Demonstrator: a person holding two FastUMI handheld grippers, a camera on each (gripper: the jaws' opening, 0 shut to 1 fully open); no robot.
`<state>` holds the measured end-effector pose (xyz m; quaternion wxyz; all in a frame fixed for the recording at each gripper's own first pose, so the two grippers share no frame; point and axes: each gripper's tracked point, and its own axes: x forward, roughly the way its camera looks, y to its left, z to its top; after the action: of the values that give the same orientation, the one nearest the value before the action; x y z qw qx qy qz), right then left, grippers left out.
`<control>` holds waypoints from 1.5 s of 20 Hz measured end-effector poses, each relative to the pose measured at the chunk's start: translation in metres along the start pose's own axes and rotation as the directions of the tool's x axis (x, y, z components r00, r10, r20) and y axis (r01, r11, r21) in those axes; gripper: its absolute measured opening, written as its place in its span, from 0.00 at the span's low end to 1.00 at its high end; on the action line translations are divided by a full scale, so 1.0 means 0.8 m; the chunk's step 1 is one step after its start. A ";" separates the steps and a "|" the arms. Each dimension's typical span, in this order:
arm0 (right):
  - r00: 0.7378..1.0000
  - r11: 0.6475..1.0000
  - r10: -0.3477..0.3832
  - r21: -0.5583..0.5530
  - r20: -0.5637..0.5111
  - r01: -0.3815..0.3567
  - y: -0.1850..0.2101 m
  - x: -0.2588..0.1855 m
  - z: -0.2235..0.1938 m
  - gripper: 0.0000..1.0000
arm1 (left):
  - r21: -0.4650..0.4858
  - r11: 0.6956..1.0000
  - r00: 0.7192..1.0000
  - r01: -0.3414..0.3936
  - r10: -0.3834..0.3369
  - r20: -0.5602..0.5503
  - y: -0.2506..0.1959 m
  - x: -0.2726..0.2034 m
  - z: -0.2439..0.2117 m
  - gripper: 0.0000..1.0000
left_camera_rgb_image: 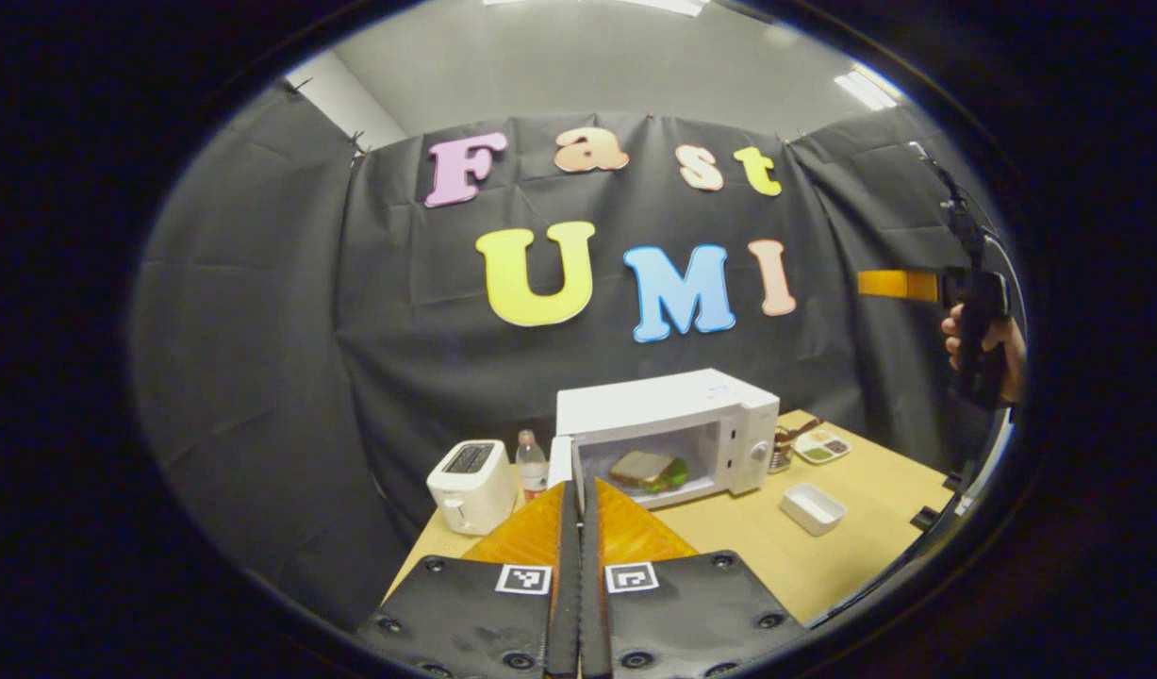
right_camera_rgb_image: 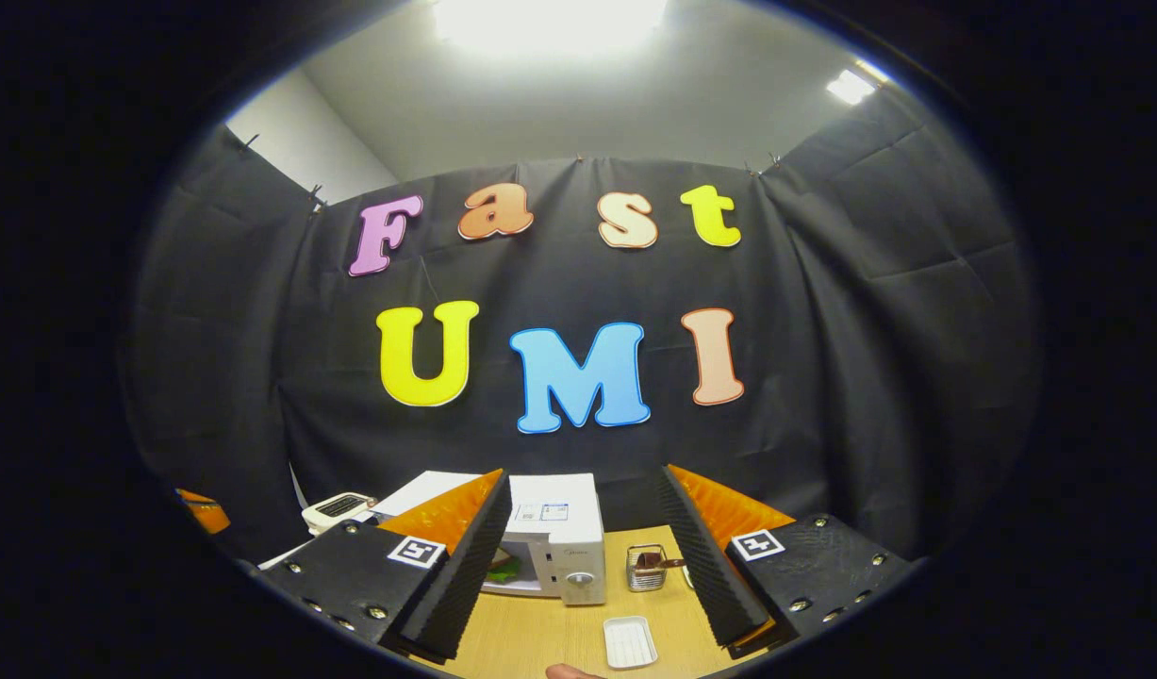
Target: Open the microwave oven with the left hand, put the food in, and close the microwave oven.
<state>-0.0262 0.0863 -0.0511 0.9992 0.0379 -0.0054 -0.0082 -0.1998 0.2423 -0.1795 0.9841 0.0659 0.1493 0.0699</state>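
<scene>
With the sandwich inside the open microwave oven, the left gripper rides pinched empty, probably towards its door, while the right gripper hangs wide apart, empty.

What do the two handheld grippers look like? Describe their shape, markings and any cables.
The left gripper and the right gripper each have two wedge-shaped fingers with ribbed inner faces. Each finger sits on a bolted plate bearing a square black-and-white marker. No cables are visible near the fingers.
</scene>
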 end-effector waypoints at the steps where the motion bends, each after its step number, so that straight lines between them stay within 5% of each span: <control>1: 1.000 1.000 -0.002 0.002 -0.003 0.002 -0.001 0.000 -0.001 0.94 | -0.009 1.000 0.999 -0.019 0.019 -0.025 0.012 -0.004 -0.018 0.07; 5: 1.000 1.000 0.004 -0.002 -0.021 -0.004 0.000 0.003 -0.008 0.94 | -0.051 0.996 0.991 -0.078 0.072 -0.114 0.041 -0.012 -0.083 0.07; 12: 0.998 1.000 -0.002 0.012 -0.061 0.003 -0.013 0.003 -0.018 0.94 | -0.123 0.989 0.976 -0.081 0.054 -0.210 0.050 -0.001 -0.158 0.07; 22: 0.998 1.000 -0.022 -0.003 -0.062 0.022 -0.034 0.006 -0.015 0.95 | -0.127 0.989 0.968 -0.075 0.042 -0.247 0.035 0.008 -0.173 0.07; 30: 0.997 1.000 -0.026 -0.001 -0.072 0.026 -0.050 0.012 -0.015 0.95 | -0.179 0.984 0.968 0.002 -0.047 -0.245 -0.026 0.021 -0.167 0.07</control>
<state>-0.0175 0.0471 -0.0662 0.9986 0.0381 0.0309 -0.0201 -0.2217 0.2392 -0.3137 0.9604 -0.0330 0.2654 0.0785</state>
